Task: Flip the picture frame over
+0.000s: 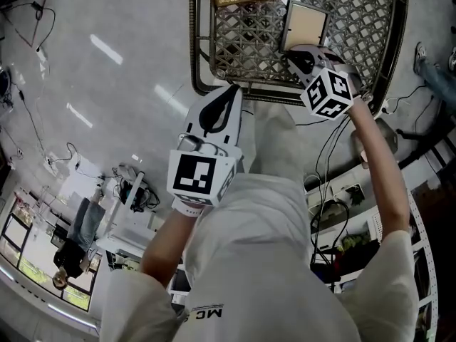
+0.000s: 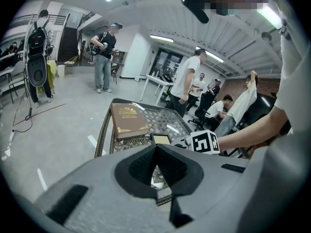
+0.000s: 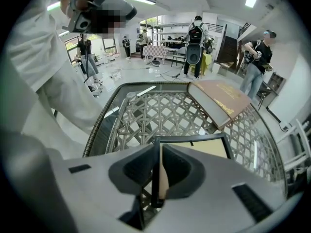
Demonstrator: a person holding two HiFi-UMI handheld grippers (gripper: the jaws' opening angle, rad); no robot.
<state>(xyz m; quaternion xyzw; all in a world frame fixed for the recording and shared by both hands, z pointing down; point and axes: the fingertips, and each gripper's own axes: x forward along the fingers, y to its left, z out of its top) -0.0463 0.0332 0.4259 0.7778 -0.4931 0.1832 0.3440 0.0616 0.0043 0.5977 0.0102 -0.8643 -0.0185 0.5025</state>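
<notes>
The picture frame (image 3: 199, 148) lies tan back up on the counter (image 1: 194, 41), a woven lattice top with a thick braided rim, near a brown book (image 2: 127, 120) with gold lettering. The right gripper (image 3: 158, 146) has its jaws closed on the frame's black left edge. The left gripper (image 2: 156, 148) hangs at the counter's near rim, jaws together with nothing between them. Around the counter is a pale grey polished floor (image 1: 107, 70). The room is open, with strip lights overhead and several people (image 2: 187, 79) standing or sitting.
</notes>
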